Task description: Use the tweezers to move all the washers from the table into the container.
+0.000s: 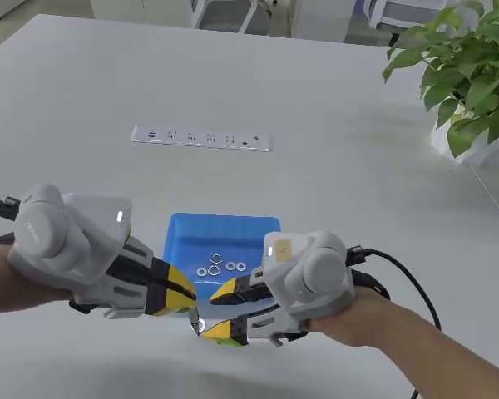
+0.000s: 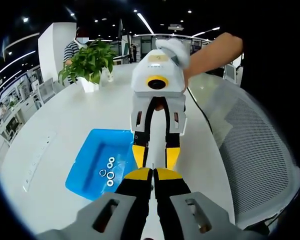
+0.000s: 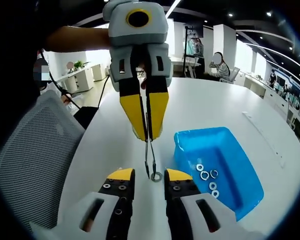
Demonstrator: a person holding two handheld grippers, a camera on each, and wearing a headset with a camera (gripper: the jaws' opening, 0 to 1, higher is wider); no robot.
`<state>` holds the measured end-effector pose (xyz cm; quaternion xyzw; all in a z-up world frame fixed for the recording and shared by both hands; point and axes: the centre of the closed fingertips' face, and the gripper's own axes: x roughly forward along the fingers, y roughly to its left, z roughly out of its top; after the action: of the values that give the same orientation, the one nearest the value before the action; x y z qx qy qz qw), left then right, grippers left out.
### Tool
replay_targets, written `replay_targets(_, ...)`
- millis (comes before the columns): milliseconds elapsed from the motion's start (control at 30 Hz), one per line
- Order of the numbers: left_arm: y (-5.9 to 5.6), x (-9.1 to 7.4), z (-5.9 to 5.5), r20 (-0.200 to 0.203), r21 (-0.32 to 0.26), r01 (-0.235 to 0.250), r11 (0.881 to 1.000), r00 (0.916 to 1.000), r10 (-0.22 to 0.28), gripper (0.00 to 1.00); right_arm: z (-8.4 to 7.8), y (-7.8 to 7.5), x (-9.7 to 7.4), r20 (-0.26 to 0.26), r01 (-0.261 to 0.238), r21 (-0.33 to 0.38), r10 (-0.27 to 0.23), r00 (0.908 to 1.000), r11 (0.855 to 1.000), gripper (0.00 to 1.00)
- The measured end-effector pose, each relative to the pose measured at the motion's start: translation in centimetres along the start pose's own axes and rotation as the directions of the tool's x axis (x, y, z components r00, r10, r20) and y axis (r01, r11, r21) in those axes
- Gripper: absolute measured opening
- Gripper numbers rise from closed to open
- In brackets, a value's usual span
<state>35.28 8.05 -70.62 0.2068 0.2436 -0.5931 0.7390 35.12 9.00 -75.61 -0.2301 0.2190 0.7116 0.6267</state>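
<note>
— wide white table (image 1: 316, 100) ran under everything, with a power strip (image 1: 201, 138) far up it and a plant (image 1: 470, 75) at its right edge. where did the work sit?
— at the near edge. the blue container (image 1: 183, 229) lay flat there, a handful of washers (image 1: 220, 266) already in it.
— and the grippers?
— nose to nose, just beside it. the left gripper (image 3: 147, 131) had its jaws pressed together on the tweezers (image 3: 149, 155), which hung down to the table. the right gripper (image 2: 156, 156) held nothing, with its jaws apart, one on each side of the tweezer tips.
— the washer they were after?
— one washer (image 3: 156, 176) lay flat on the bare table, near the container's wall but apart from it, right against the tips. i couldn't tell whether the tips had pinched it.
— so how should that pick have gone?
— my guess: put a tip on each side of the rim, squeeze gently, since a thin flat ring could flick away, lift straight up to clear the wall, then let go low over the container.
</note>
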Motion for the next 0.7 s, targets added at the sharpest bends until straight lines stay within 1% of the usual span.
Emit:
replay_targets(133, 0.0, 0.0, 0.0, 0.0, 0.0, 0.002, 1.0, 1.0, -0.002, 0.05, 0.1, 0.2, 0.6, 0.0, -0.007, 0.0, 0.007, 1.0, 1.0, 0.2)
replay_targets(333, -0.1, 0.1, 0.1, 0.001, -0.001, 0.003, 1.0, 1.0, -0.003, 0.05, -0.1, 0.2, 1.2, -0.011, -0.001, -0.008, 0.001, 0.9999, 1.0, 0.14)
replay_targets(400, -0.1, 0.1, 0.1, 0.0, 0.0, 0.004, 1.0, 1.0, -0.004, 0.05, 0.1, -0.1, 1.2, 0.001, 0.014, -0.014, -0.014, 0.9999, 1.0, 0.12)
replay_targets(467, -0.1, 0.2, 0.1, 0.0, 0.001, 0.002, 1.0, 1.0, -0.002, 0.05, 0.4, -0.2, 1.2, 0.014, 0.009, 0.001, -0.009, 0.9999, 1.0, 0.11)
replay_targets(533, 0.0, 0.2, 0.1, -0.001, 0.0, 0.0, 1.0, 1.0, 0.0, 0.05, 0.1, -0.1, 1.3, -0.006, 0.006, -0.012, -0.006, 1.0, 1.0, 0.11)
replay_targets(700, -0.1, 0.3, 0.2, -0.002, 0.003, 0.0, 1.0, 1.0, 0.0, 0.05, -0.1, 0.0, 1.5, -0.012, 0.008, -0.013, -0.008, 0.9999, 1.0, 0.11)
